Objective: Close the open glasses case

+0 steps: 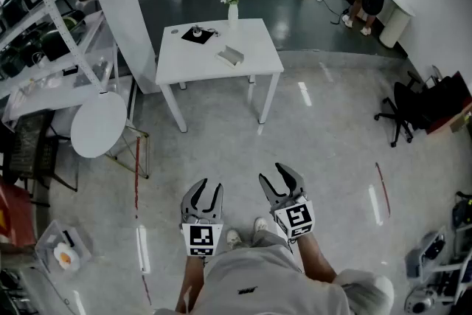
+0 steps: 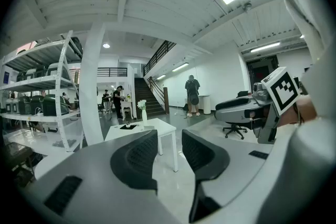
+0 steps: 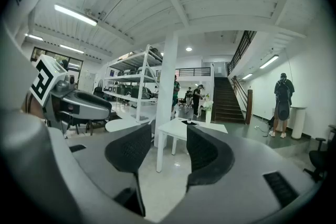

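While the glasses case lay well off on the white table, near its front edge, a black mat and a vase of flowers sat behind it. Pale glossy floor spread around the table, with a shelving rack to the left and an office chair to the right. The left gripper and right gripper hung close to the person's body, jaws apart, holding nothing. Bare floor separated them from the table.
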A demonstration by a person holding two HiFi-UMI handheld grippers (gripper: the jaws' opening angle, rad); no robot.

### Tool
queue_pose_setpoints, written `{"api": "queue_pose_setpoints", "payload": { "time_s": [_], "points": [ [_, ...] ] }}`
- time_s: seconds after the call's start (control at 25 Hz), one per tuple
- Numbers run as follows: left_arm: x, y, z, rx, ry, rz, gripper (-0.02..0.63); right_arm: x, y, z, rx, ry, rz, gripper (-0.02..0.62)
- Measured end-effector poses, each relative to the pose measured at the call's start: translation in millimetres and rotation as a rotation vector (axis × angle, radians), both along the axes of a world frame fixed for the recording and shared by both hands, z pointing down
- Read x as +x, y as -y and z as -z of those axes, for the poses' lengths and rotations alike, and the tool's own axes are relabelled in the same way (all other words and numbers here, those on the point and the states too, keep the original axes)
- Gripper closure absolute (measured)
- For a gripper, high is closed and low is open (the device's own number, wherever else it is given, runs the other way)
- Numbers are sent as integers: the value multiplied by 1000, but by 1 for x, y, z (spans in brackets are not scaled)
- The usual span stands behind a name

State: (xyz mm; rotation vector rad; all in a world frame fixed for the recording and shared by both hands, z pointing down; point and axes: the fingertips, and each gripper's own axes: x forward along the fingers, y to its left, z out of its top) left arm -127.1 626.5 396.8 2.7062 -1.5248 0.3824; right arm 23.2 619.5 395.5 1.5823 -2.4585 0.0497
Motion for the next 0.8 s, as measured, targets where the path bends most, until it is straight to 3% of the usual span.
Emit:
{"api": "queue_pose_setpoints", "payload": {
  "time_s": [0.32,0.8],
  "points": [
    [-7,19,-3,-7,1,-24,453,-7,10,-4,-31,0,-20,382],
    [12,91,-15,-23,14,-58,453,-15,77,-10,-29,-5,23,382]
  ]
}}
